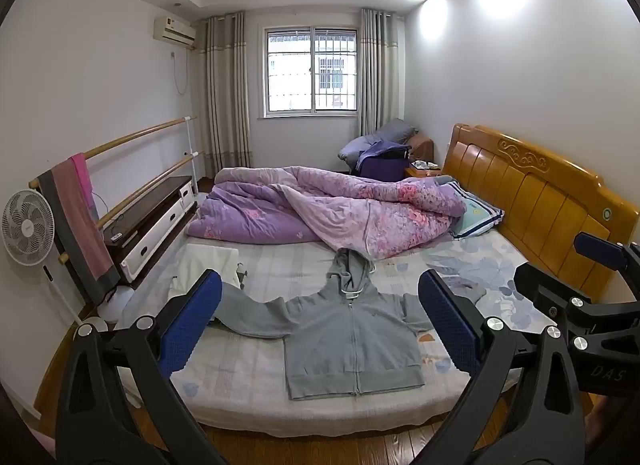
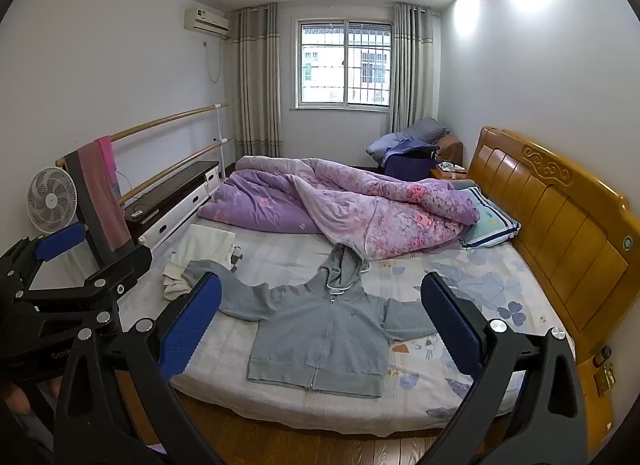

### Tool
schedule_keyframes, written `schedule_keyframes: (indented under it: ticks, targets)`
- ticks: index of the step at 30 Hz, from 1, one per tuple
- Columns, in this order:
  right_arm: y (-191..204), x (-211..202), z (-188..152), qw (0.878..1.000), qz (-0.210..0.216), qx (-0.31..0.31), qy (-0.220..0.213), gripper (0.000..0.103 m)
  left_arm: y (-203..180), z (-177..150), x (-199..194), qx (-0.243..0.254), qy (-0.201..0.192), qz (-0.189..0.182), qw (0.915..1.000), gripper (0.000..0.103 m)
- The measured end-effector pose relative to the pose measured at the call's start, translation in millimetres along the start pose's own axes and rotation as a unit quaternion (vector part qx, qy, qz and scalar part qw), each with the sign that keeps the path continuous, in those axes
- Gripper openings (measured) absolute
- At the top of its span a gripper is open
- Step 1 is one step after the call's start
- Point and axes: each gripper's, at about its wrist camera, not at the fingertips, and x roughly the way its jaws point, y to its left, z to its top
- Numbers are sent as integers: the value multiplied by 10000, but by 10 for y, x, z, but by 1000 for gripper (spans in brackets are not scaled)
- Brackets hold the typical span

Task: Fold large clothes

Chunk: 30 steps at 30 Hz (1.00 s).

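Grey and zipped up, one hoodie lies flat on the near half of the bed, front up, both sleeves stretched out to the sides and its hood pointing toward the far end. One white garment sits crumpled just beyond the hoodie's left sleeve, near the bed's left edge. One purple floral quilt is heaped across the far half of the bed, its near corner touching the hood. One striped pillow rests against the wooden headboard on the right.

Two grippers are in view. The left gripper hangs above the foot of the bed with its blue-padded jaws spread wide and holding nothing; the right gripper hangs beside it, jaws likewise spread wide and bare, well apart from the hoodie.

The bed wears a pale sheet printed with blue flowers. Around it: a wooden floor, one barred window flanked by two curtains, one air conditioner high on the left wall, two wooden rails with a towel draped over them, one white fan, and one low cabinet.
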Motion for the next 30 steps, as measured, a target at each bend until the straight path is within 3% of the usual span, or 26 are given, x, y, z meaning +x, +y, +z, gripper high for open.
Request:
schedule_keyframes:
  ticks: [30]
  targets:
    - [67,98,-32,10000,-19,-10,-8,96,28,-12,8,-29,-17,9,10000,99]
